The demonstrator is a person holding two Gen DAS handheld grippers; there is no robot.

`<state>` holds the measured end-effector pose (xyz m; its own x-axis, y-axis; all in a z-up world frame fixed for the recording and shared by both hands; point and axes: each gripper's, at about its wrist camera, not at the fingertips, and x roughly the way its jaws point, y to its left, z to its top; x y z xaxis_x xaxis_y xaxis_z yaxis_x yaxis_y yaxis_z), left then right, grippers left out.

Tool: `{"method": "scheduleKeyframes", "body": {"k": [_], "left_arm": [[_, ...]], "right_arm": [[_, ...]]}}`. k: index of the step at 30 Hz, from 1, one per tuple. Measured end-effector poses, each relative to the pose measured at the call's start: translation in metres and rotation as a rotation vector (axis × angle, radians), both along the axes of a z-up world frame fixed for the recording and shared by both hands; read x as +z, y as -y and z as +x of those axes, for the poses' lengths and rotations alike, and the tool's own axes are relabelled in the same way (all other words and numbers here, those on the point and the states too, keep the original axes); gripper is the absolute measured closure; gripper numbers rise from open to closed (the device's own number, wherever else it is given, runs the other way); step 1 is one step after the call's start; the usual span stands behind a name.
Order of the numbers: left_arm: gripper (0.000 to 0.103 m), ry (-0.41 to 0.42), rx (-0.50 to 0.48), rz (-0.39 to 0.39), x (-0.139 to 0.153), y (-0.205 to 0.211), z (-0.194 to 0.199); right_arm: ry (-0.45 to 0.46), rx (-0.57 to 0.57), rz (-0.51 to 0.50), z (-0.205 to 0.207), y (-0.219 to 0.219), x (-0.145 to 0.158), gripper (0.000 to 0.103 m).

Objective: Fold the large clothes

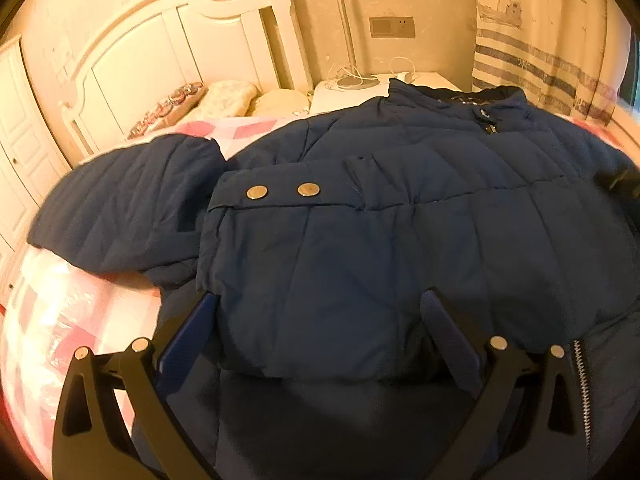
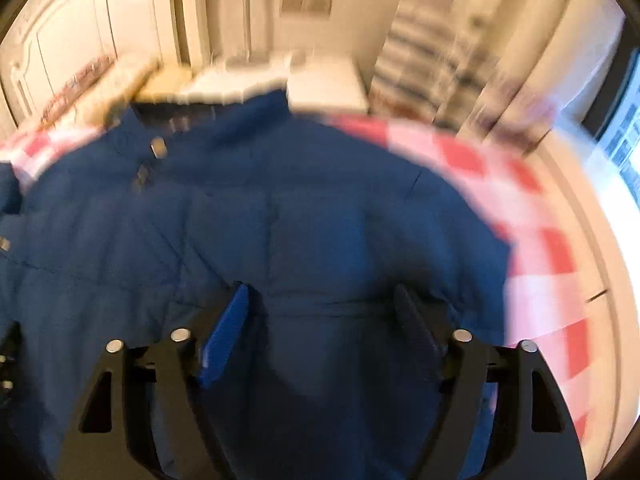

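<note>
A navy padded jacket (image 1: 400,216) is spread front-up on a pink checked bedspread (image 1: 60,320), collar away from both tongs, presumably so that its halves can be folded inward. The left gripper (image 1: 320,304) is held wide apart, a folded flap with 2 snap buttons (image 1: 283,191) lying between and just ahead of its fingers; nothing is pinched. The right gripper (image 2: 322,300) is likewise spread over the jacket's right side (this view is blurred), the bedspread's edge lying to its right.
</note>
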<state>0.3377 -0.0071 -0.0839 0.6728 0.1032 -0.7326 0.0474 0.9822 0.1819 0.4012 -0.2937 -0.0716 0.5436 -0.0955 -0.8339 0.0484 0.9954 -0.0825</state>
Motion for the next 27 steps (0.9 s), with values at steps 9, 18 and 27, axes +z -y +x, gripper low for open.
{"method": "scheduleKeyframes", "body": {"k": [9,18,27], "left_arm": [[0.002,-0.003,-0.004,-0.035,0.0,-0.004,0.0],[0.002,0.0,-0.004,-0.038,0.001,-0.004,-0.001],[0.002,0.026,-0.026,-0.134,0.012,-0.019,-0.008]], "right_arm": [[0.112,0.073,0.055,-0.079,-0.035,0.02,0.017],[0.098,0.106,-0.006,-0.113,-0.051,0.018,0.017],[0.081,0.109,-0.008,-0.118,-0.044,-0.009,0.017]]}}
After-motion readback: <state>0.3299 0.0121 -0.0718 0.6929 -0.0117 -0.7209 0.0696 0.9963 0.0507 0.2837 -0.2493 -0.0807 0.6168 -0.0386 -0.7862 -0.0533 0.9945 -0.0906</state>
